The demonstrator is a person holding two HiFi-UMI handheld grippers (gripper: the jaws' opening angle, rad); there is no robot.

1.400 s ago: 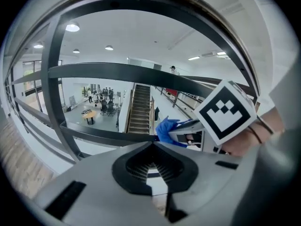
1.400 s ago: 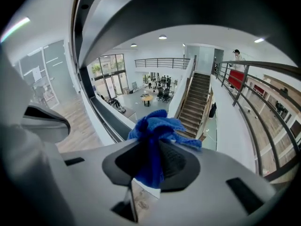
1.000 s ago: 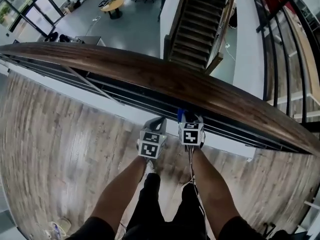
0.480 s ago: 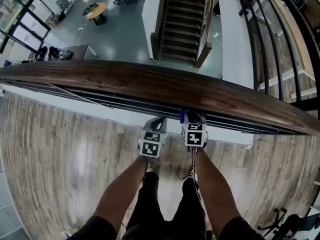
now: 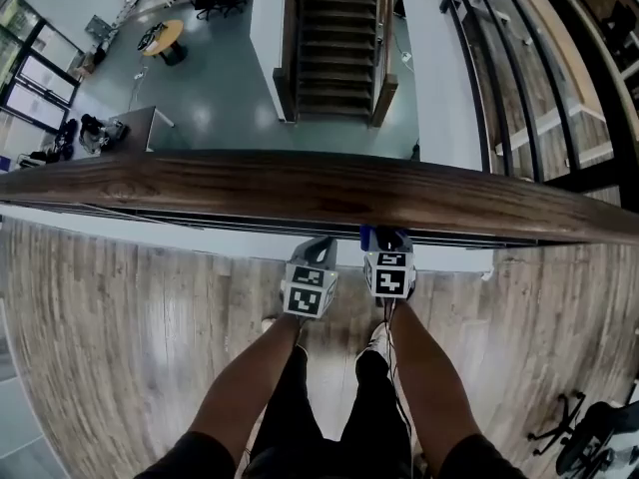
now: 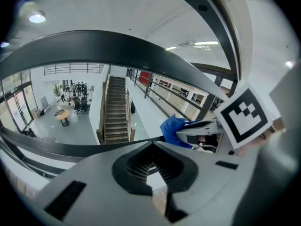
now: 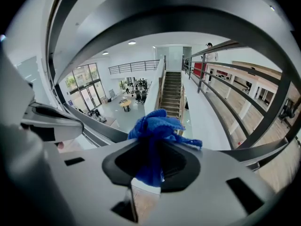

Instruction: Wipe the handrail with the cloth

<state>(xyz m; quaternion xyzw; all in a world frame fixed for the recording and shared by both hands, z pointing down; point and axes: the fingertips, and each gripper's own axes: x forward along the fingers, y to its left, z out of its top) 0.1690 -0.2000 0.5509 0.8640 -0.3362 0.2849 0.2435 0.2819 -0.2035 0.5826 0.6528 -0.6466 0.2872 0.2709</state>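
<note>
A pale plank floor [image 5: 120, 307] ends at a drop over an atrium, where one round table [image 5: 163, 38] stands at the far left and one staircase [image 5: 334, 38] climbs in the middle. One wooden handrail [image 5: 300, 183] crosses the head view from left to right, both ends cut off by the picture edges. Two grippers sit side by side just short of its near edge. The left gripper [image 5: 321, 244] has its jaws together with nothing between them. The right gripper [image 5: 385, 234] is clamped on one blue cloth [image 7: 153, 135]. From above only a small blue scrap shows, and whether it touches the rail cannot be told. Planks run wide on both sides of the person's legs [image 5: 329, 407]
</note>
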